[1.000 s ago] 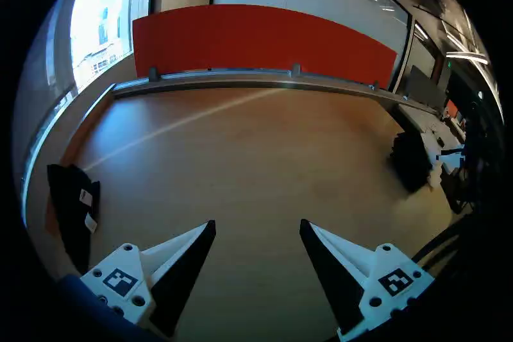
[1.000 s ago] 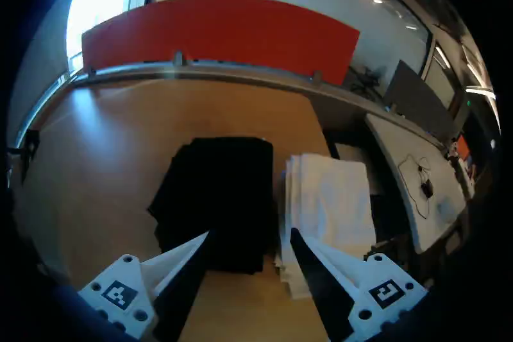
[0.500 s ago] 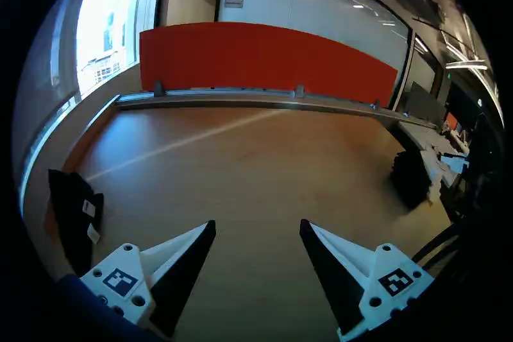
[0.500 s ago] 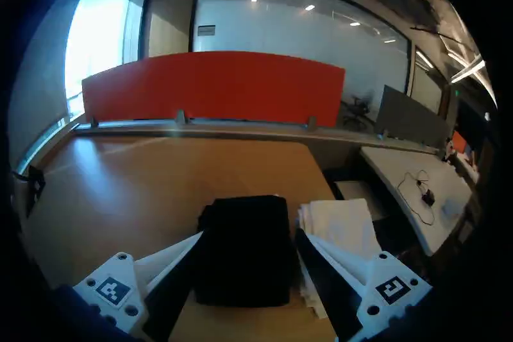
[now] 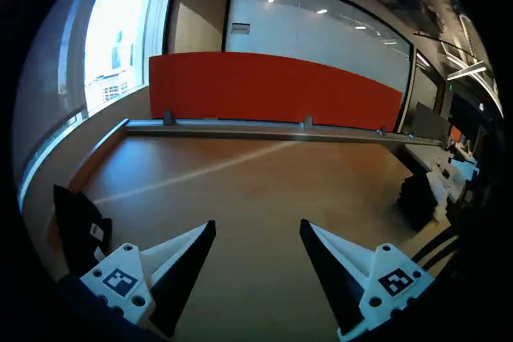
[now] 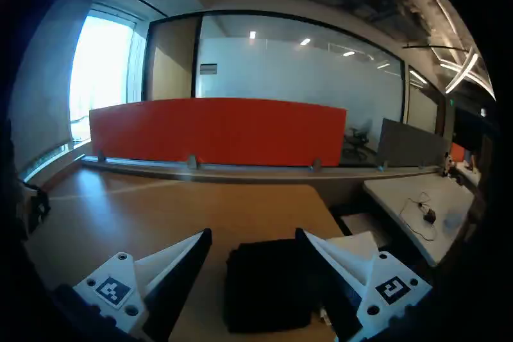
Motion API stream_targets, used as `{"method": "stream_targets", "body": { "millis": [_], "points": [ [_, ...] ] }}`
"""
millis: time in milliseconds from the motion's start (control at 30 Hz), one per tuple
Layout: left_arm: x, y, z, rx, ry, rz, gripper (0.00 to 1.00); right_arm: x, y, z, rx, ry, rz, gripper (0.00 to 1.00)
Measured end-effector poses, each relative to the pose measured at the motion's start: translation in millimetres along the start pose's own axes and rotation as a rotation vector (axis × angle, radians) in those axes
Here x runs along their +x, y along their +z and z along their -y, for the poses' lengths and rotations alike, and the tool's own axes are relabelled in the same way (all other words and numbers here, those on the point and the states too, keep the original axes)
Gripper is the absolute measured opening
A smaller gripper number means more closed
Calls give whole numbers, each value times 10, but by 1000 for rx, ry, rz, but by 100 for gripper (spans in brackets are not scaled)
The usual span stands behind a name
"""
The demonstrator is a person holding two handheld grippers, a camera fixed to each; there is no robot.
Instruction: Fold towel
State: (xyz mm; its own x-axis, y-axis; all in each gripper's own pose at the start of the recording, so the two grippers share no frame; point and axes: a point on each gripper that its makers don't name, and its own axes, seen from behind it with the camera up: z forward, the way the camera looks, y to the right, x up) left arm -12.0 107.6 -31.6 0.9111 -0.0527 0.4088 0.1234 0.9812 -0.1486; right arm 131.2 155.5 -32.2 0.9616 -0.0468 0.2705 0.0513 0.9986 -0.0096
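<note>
Left gripper (image 5: pixel 256 222): I see its fingers spread wide with nothing between them but bare wood.
Right gripper (image 6: pixel 253 231): the fingers are just as wide apart and grip nothing; from this camera they frame the towel.
Black towel (image 6: pixel 269 285): it lies folded flat on the table, just past the right gripper's fingertips, and its right edge is hidden behind the right-hand finger. In the left gripper view I find it far off to the right, at the table's edge (image 5: pixel 417 199).
White towel stack (image 6: pixel 360 243): a folded pile just beside the black towel on its right, partly covered by the finger. I cannot tell whether the two touch.
Table (image 5: pixel 256 175): a broad wooden top with a pale streak of light running across it.
Red divider (image 6: pixel 218 130): it stands upright along the table's far edge, on a metal rail.
Dark cloth with tags (image 5: pixel 77 226): it lies at the table's left edge, near the left gripper's left-hand finger and well apart from the towels.
Neighbouring desk (image 6: pixel 410 204): a white desk to the right of the table, with a thin cable and a small object on it.
</note>
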Motion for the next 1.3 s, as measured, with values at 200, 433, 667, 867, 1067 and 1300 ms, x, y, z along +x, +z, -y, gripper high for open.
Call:
{"method": "stream_targets", "body": {
  "millis": [200,433,667,867,1067,1300],
  "points": [
    [244,14,90,25,22,-91,97,295,-10,296,12,-7,-79,100],
    [433,7,190,48,32,-157,97,500,-13,681,34,-4,-143,100],
    [562,-7,317,69,15,-200,97,612,-32,1125,74,-23,-167,100],
    [718,-35,406,81,8,-252,97,704,-24,1402,90,-33,-174,100],
    [840,-61,477,95,12,-291,97,774,3,1618,105,-19,-183,100],
    [898,-96,583,113,9,-324,97,824,31,1694,98,-17,-185,100]
  ]
}}
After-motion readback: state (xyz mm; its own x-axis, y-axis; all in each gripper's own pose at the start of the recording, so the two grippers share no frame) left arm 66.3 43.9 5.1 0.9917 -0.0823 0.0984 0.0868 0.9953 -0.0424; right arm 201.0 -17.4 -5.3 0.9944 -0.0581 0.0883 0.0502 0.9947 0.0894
